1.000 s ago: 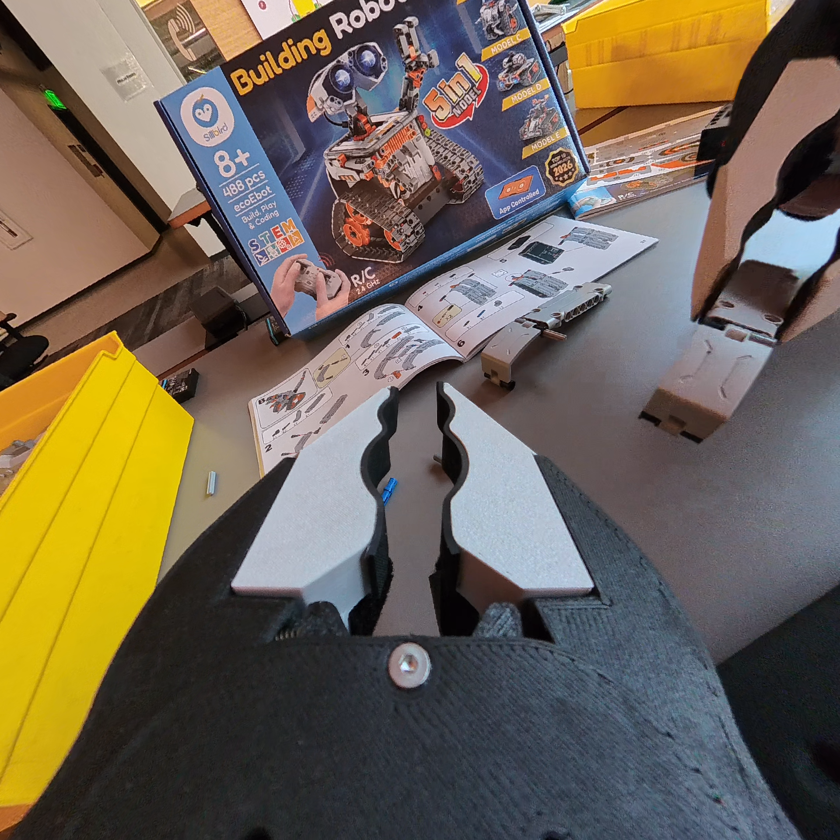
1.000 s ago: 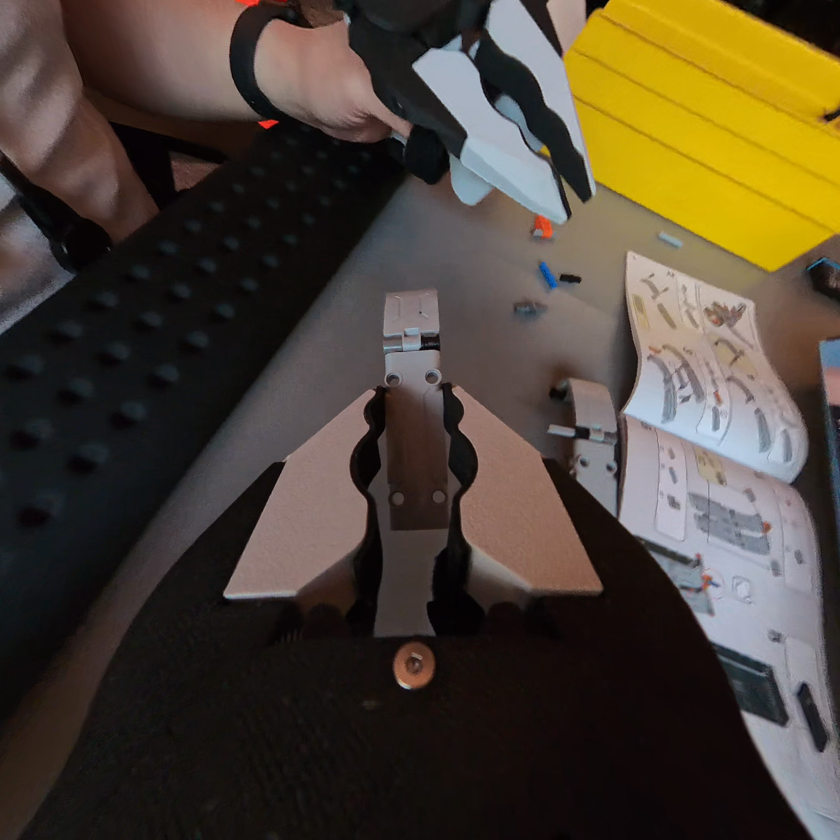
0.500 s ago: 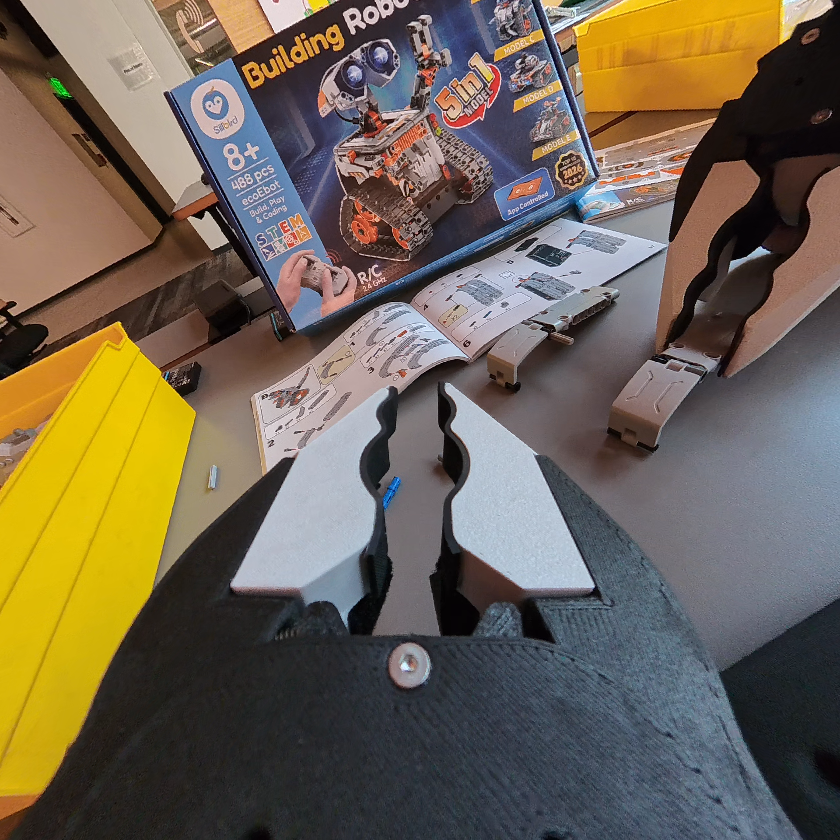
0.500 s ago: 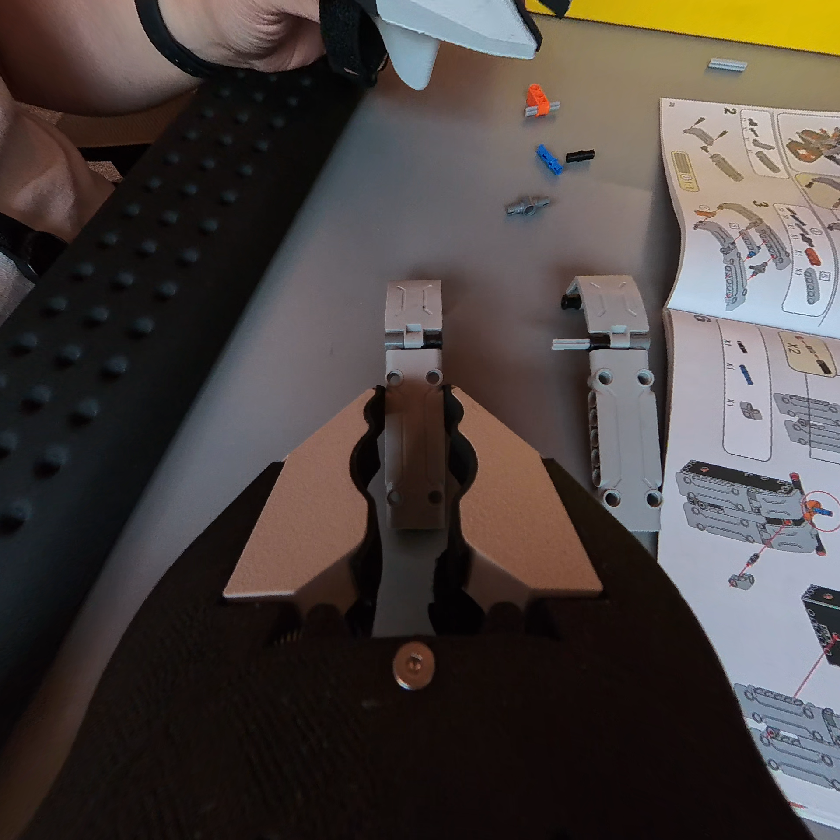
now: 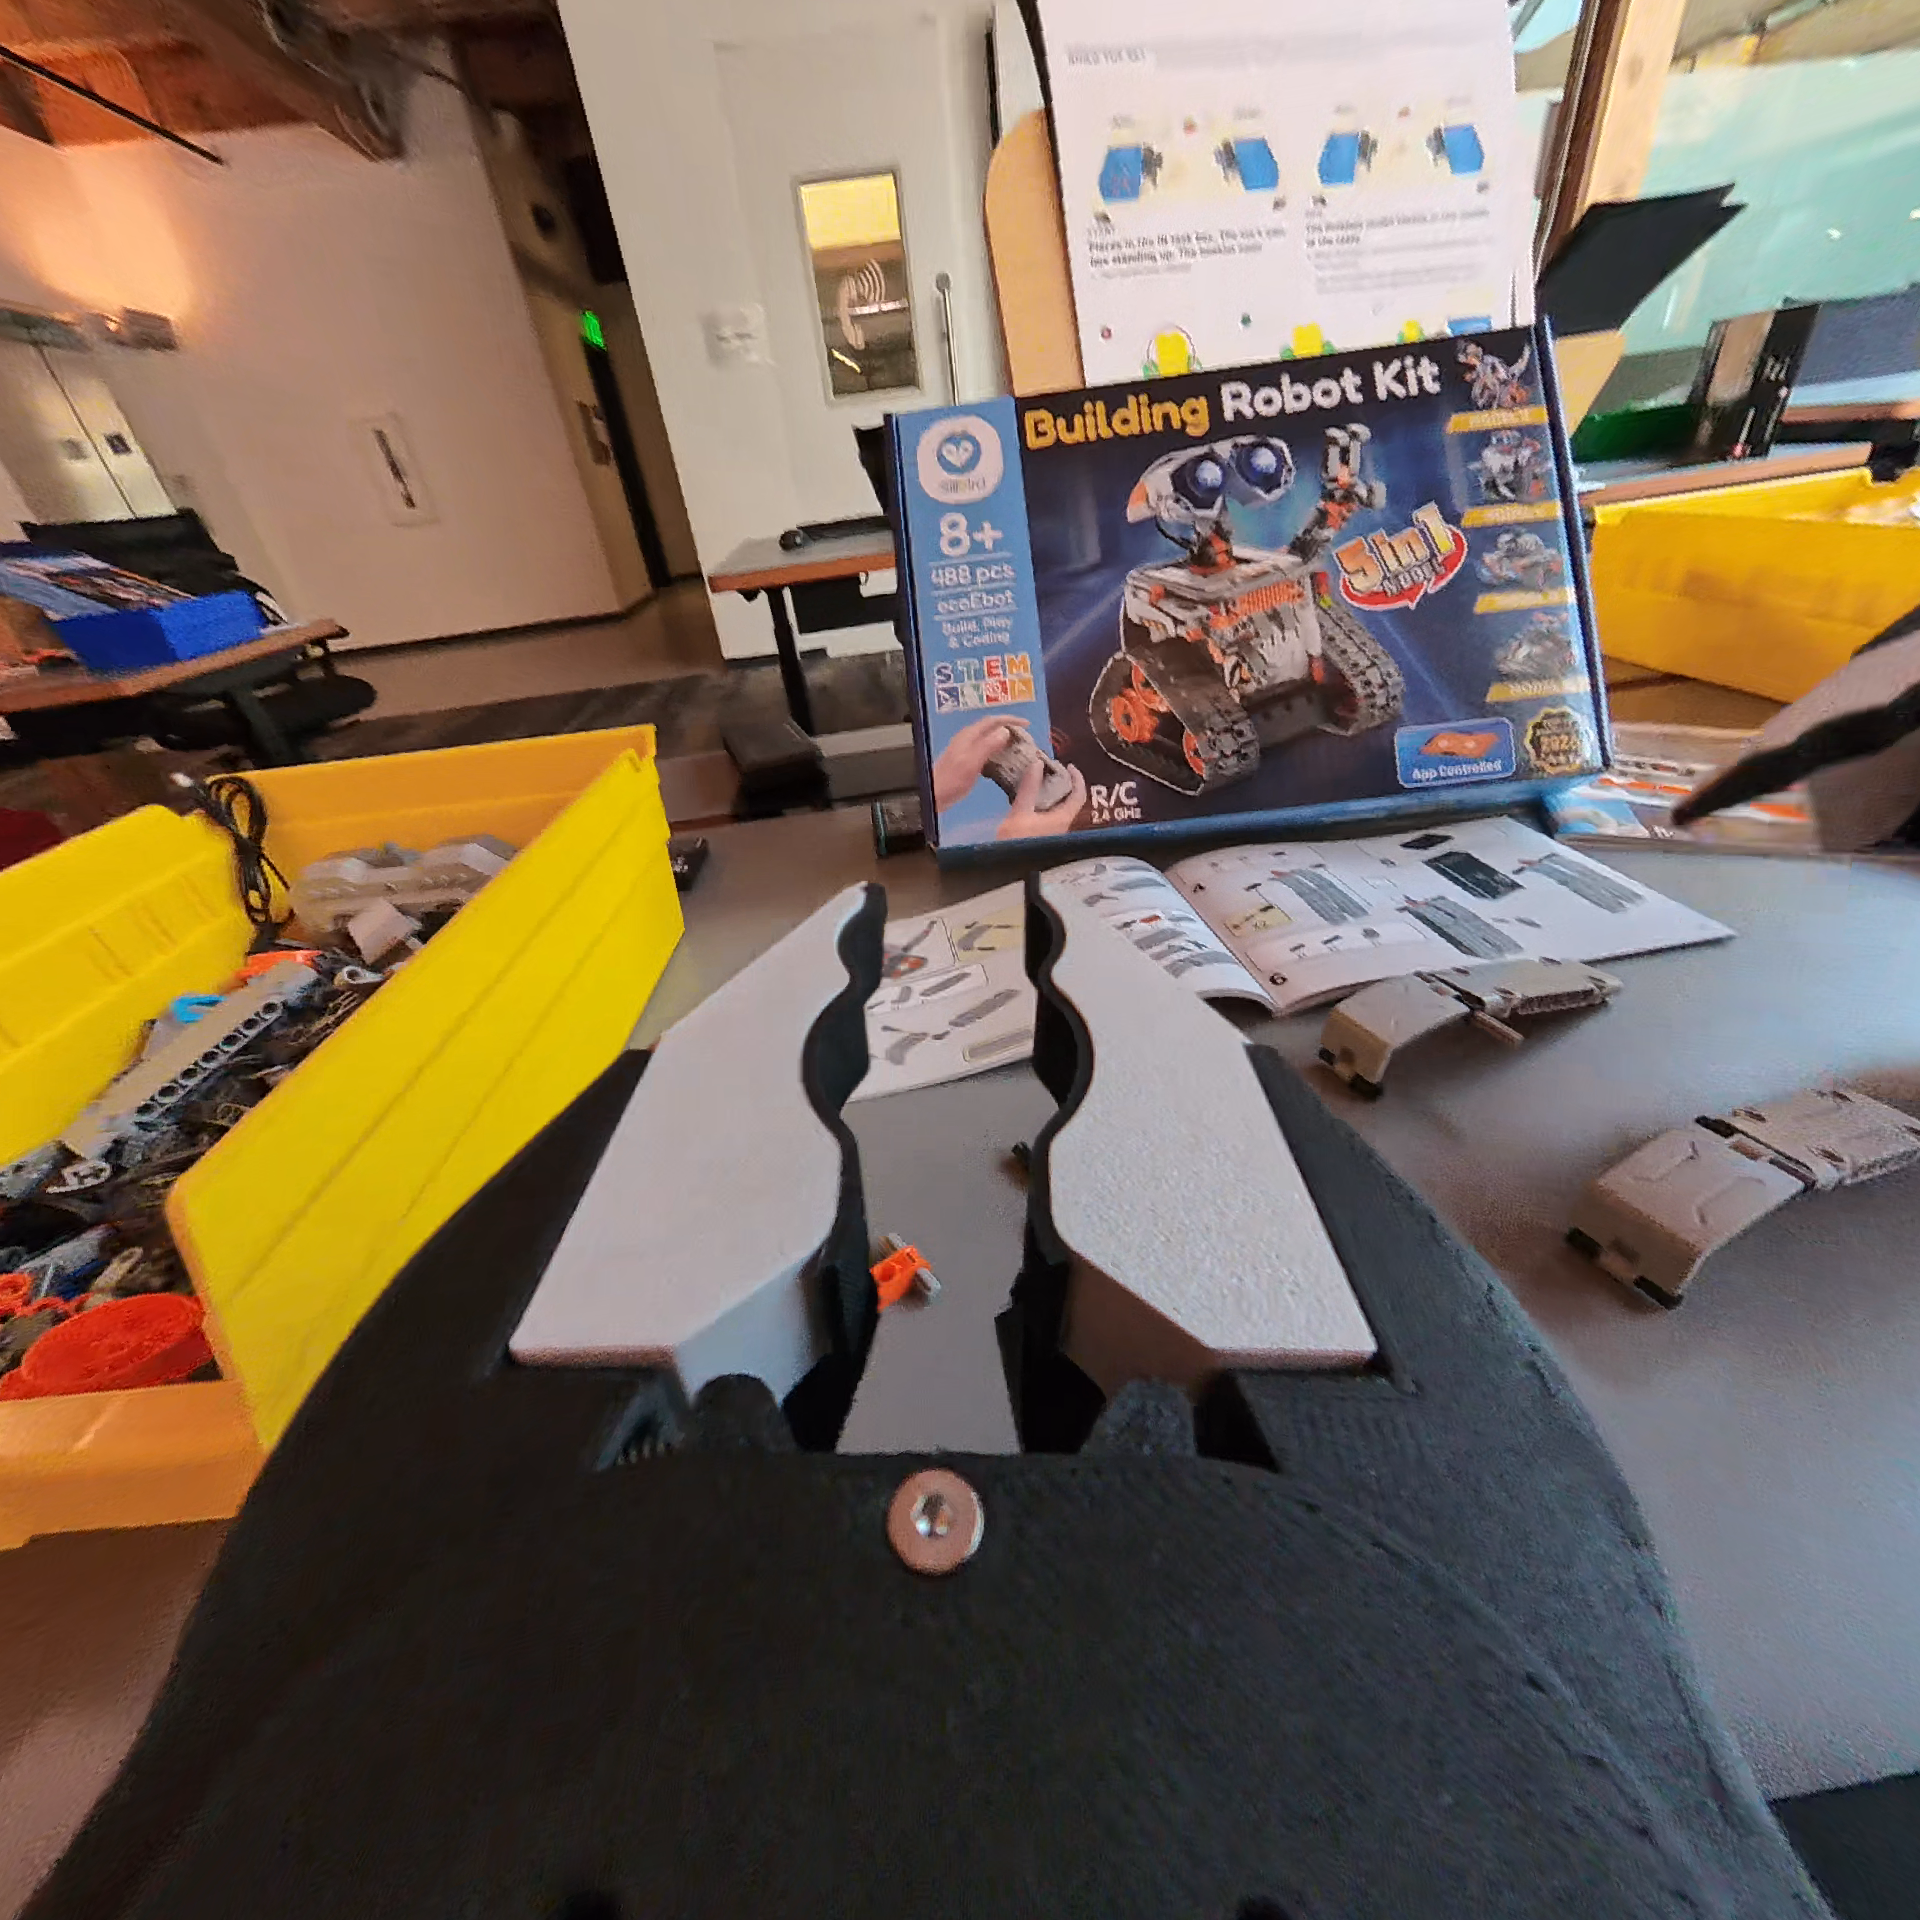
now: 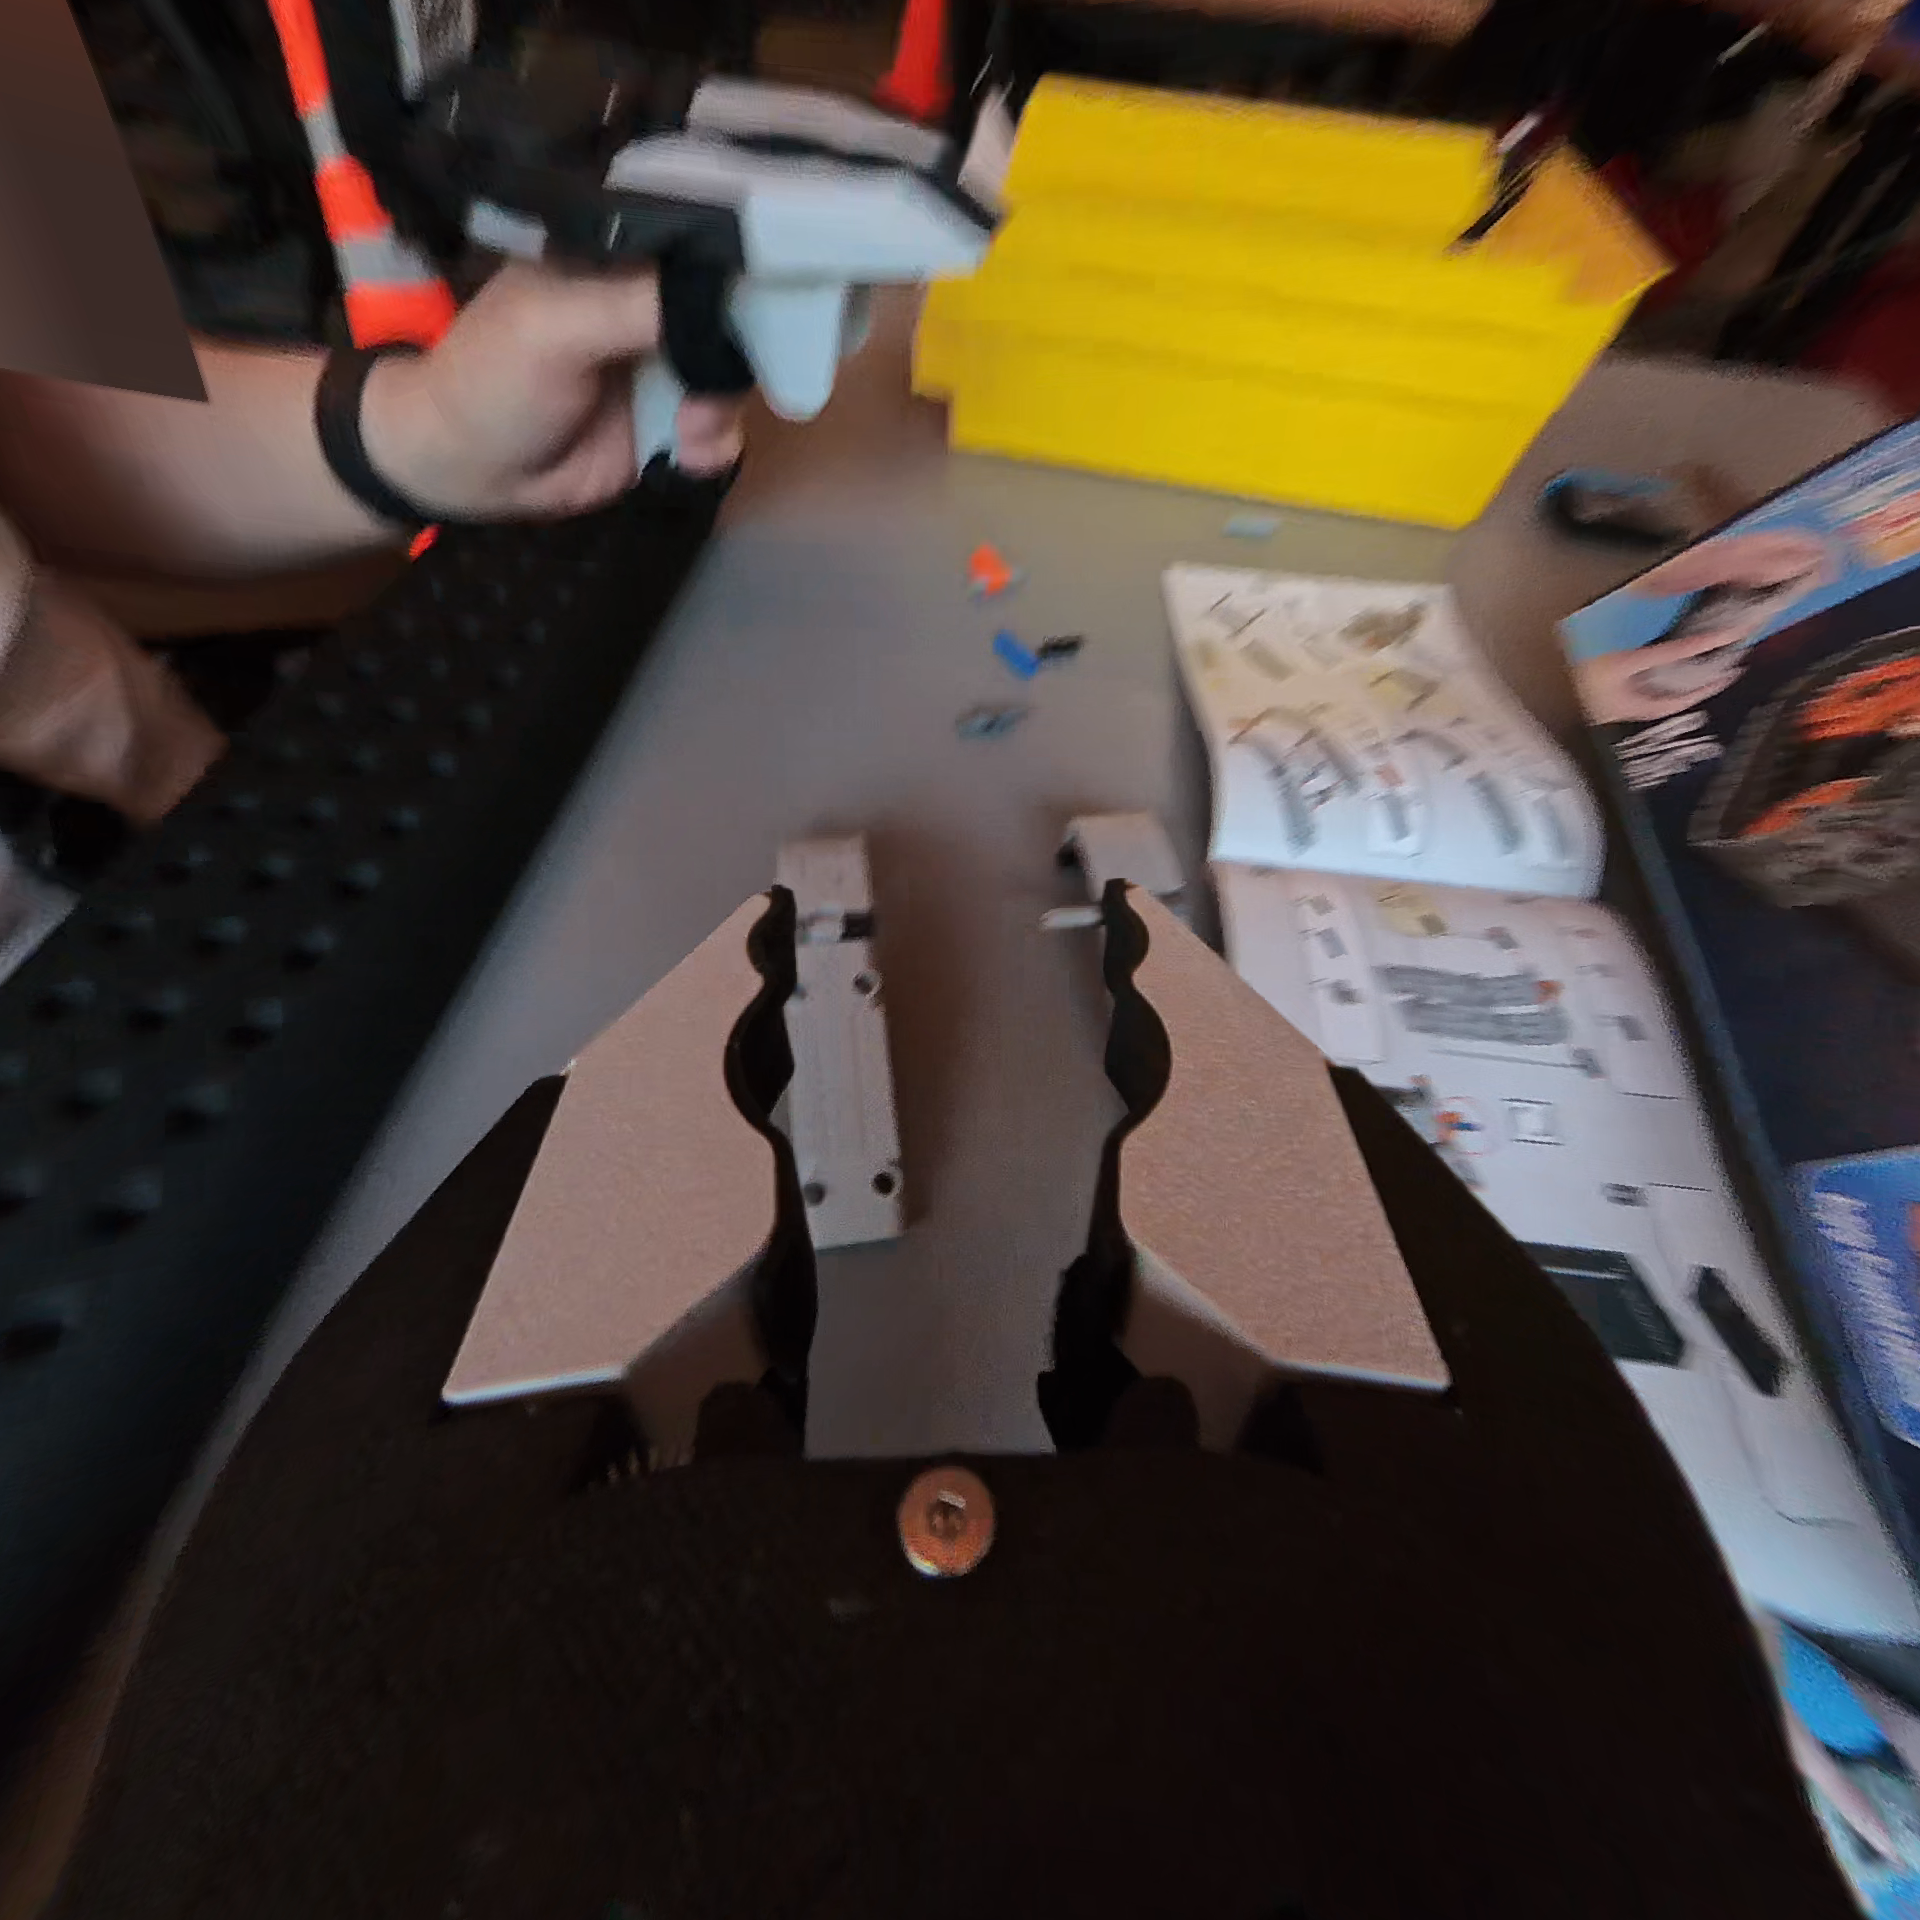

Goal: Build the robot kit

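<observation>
Both claws hover empty over a grey worktop (image 5: 1558,1455) strewn with building-kit parts.

Left to right: a yellow bin (image 5: 416,1039) of loose pieces sits beside the left claw (image 5: 951,914), whose fingers stand narrowly apart, gripping nothing, above a small orange connector (image 5: 902,1273). Past it lie an open instruction booklet (image 5: 1403,914), an upright kit box (image 5: 1247,613) and two grey hinged parts (image 5: 1704,1184). The right claw (image 6: 943,904) is spread wide, one grey hinged part (image 6: 842,1049) lying just inside its left finger; the other is partly hidden behind the right finger. That view is motion-blurred, so small pieces are hard to make out.
</observation>
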